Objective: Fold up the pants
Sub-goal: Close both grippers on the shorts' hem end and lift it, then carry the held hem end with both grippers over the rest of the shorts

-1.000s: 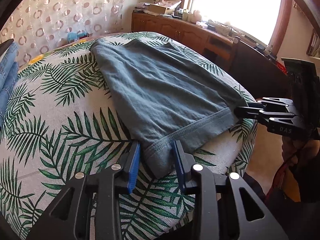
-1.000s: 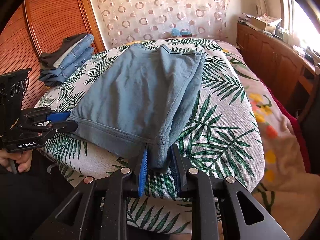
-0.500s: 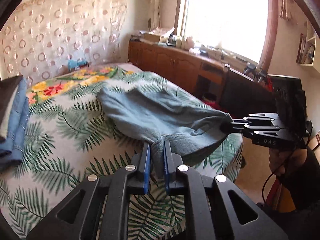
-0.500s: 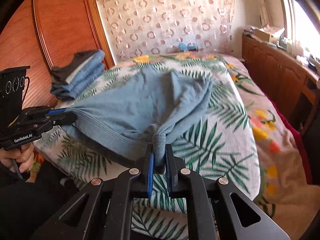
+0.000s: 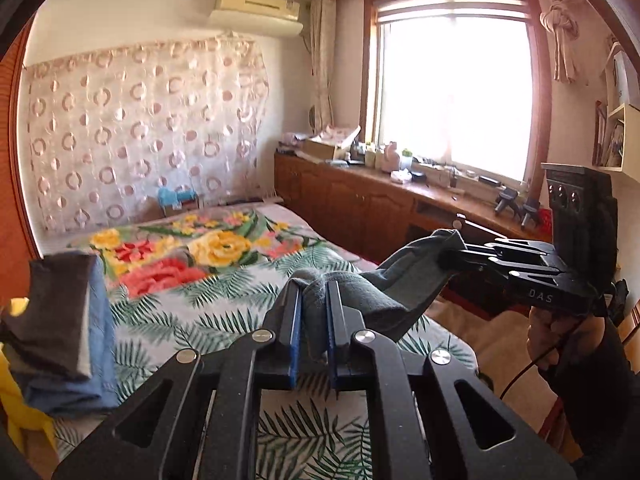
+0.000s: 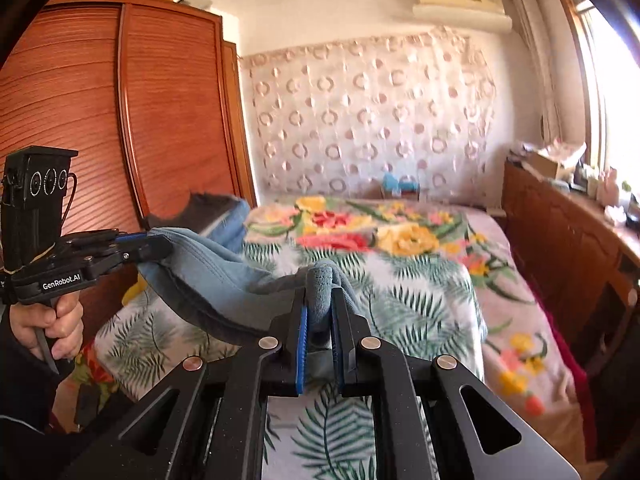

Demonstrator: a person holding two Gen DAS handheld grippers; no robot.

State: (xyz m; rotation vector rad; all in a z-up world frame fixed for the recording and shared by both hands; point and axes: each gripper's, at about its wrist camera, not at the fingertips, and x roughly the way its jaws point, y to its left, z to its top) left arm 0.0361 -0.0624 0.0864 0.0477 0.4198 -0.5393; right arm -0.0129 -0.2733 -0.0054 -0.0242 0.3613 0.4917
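Gripping one corner of the blue-grey pants (image 5: 384, 300), the left gripper (image 5: 313, 316) is pinching bunched cloth between its nearly closed blue pads. At 3 o'clock in the left wrist view, the right gripper (image 5: 452, 254) is clamping the other corner, held level by a hand (image 5: 560, 332) below. The pants are hanging between them above the leaf-print bed (image 5: 192, 308). Folded clothes (image 5: 60, 328) are lying at 9 o'clock.

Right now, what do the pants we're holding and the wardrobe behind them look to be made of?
The pants look like a soft knit, probably cotton jersey: matte blue-grey, stitched hem, sagging limply between the left gripper and right gripper, which are both clamped on them. The wardrobe looks like reddish-brown wood or veneer with a semi-gloss sheen and fine horizontal ribbing; solid or veneer can't be told.
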